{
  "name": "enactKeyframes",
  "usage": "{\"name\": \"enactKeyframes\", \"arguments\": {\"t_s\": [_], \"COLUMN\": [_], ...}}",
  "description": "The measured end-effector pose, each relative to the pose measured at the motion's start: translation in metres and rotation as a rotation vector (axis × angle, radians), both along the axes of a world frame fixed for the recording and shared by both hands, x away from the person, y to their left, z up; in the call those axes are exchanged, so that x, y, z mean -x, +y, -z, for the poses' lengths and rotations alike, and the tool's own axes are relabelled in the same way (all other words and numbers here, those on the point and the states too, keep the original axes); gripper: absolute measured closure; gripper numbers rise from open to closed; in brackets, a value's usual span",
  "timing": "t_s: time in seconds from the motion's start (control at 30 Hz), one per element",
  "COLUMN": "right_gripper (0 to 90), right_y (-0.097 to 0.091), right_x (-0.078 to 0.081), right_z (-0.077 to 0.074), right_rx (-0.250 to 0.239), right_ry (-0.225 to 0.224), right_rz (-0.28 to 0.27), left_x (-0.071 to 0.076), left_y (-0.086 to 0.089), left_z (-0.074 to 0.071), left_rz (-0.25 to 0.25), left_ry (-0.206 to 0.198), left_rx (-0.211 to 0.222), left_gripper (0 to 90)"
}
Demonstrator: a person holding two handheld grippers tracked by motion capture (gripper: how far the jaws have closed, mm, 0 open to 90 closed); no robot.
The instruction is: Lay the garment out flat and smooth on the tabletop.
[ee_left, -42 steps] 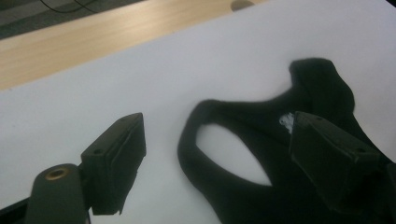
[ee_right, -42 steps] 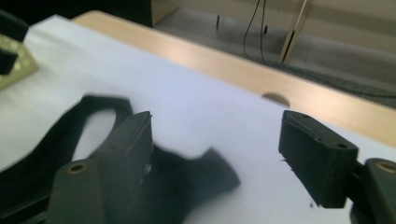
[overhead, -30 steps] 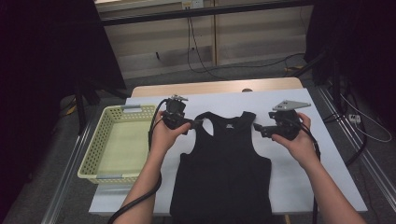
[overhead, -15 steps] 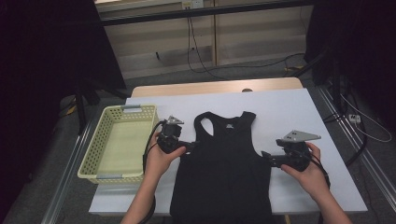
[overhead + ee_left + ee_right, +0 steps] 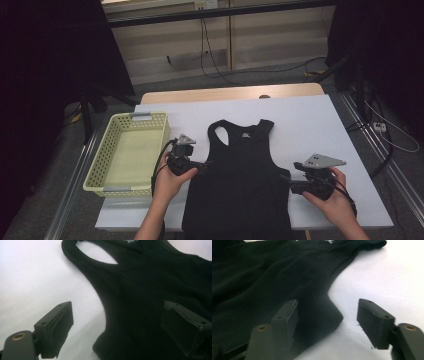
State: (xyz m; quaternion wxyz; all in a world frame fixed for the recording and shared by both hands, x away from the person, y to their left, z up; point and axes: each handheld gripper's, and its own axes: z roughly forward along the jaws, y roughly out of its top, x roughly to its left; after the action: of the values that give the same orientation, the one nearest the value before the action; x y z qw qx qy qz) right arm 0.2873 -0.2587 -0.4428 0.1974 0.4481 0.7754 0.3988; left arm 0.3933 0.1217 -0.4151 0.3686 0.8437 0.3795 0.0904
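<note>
Left claw and right claw, both released, straddle opposite side edges of the black tank top under its armholes; right jaws have just been narrowing; garment's length runs toward the person.

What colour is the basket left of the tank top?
Pale yellow-green, seen best in the high view: the basket beside the black tank top.

**Bright tabletop, dark surroundings**

The white table sheet is evenly lit from above while the room's edges sink into black; the black sleeveless cotton top loses detail; both gripper views are soft, their near jaws blurred.
</note>
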Motion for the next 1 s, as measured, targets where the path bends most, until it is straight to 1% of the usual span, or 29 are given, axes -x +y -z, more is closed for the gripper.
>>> {"name": "enactKeyframes", "arguments": {"t_s": [0.07, 0.13, 0.17, 0.2, 0.3, 0.37, 0.43, 0.47, 0.5, 0.63, 0.7, 0.77, 0.8, 0.83, 0.87, 0.93, 0.97, 1.0], "right_gripper": [37.1, 39.2, 39.7, 41.0, 46.0, 47.5, 55.2, 56.9, 57.0, 58.1, 58.3, 58.4, 58.5, 59.2, 61.2, 66.2, 71.1, 78.2], "right_y": [0.001, 0.002, 0.003, 0.004, 0.003, 0.002, 0.001, 0.000, -0.001, 0.001, 0.003, 0.003, 0.003, 0.003, 0.002, 0.003, 0.002, 0.001], "right_x": [0.001, 0.001, 0.002, 0.002, 0.003, 0.004, 0.005, 0.005, 0.006, 0.006, 0.006, 0.005, 0.004, 0.003, 0.003, 0.003, 0.003, 0.003], "right_z": [0.002, 0.004, 0.004, 0.004, 0.005, 0.005, 0.004, 0.003, 0.002, 0.002, 0.005, 0.008, 0.010, 0.011, 0.013, 0.014, 0.014, 0.014], "right_rx": [0.008, 0.000, 0.005, 0.009, 0.013, 0.014, 0.002, -0.005, -0.011, -0.018, -0.006, 0.019, 0.023, 0.020, 0.020, 0.018, 0.011, 0.004], "right_ry": [0.009, 0.027, 0.033, 0.033, 0.041, 0.042, 0.048, 0.045, 0.050, 0.055, 0.073, 0.078, 0.081, 0.094, 0.109, 0.108, 0.111, 0.114], "right_rz": [-0.014, -0.018, -0.024, -0.027, -0.024, -0.013, -0.013, -0.016, -0.014, 0.000, 0.002, 0.013, 0.016, 0.019, 0.021, 0.021, 0.015, 0.007], "left_x": [-0.001, -0.001, -0.001, -0.001, -0.002, -0.001, -0.001, -0.001, 0.000, 0.001, 0.001, 0.001, 0.001, 0.001, 0.001, 0.001, 0.001, 0.001], "left_y": [0.000, 0.000, 0.000, 0.000, 0.000, 0.001, 0.002, 0.002, 0.002, 0.002, 0.001, 0.002, 0.002, 0.002, 0.002, 0.002, 0.002, 0.002], "left_z": [0.000, 0.001, 0.002, 0.002, 0.002, 0.001, 0.000, 0.000, 0.000, 0.000, 0.000, 0.000, 0.000, 0.000, 0.000, 0.000, 0.000, 0.000], "left_rz": [0.014, 0.015, 0.015, 0.014, 0.019, 0.018, 0.019, 0.018, 0.010, 0.018, 0.019, 0.019, 0.017, 0.012, 0.011, 0.014, 0.018, 0.019], "left_ry": [-0.004, 0.004, 0.002, 0.009, 0.006, 0.004, 0.001, -0.001, -0.004, -0.002, -0.001, -0.004, -0.005, -0.003, -0.002, -0.001, 0.000, 0.001], "left_rx": [-0.011, -0.011, -0.015, -0.013, -0.013, -0.009, -0.003, -0.002, 0.001, -0.002, -0.004, -0.006, -0.006, -0.001, -0.001, -0.002, -0.001, -0.002], "left_gripper": [11.9, 11.7, 11.6, 11.6, 11.6, 11.6, 11.5, 11.4, 11.5, 11.4, 11.4, 11.4, 11.4, 11.4, 11.4, 11.4, 11.4, 11.4]}}
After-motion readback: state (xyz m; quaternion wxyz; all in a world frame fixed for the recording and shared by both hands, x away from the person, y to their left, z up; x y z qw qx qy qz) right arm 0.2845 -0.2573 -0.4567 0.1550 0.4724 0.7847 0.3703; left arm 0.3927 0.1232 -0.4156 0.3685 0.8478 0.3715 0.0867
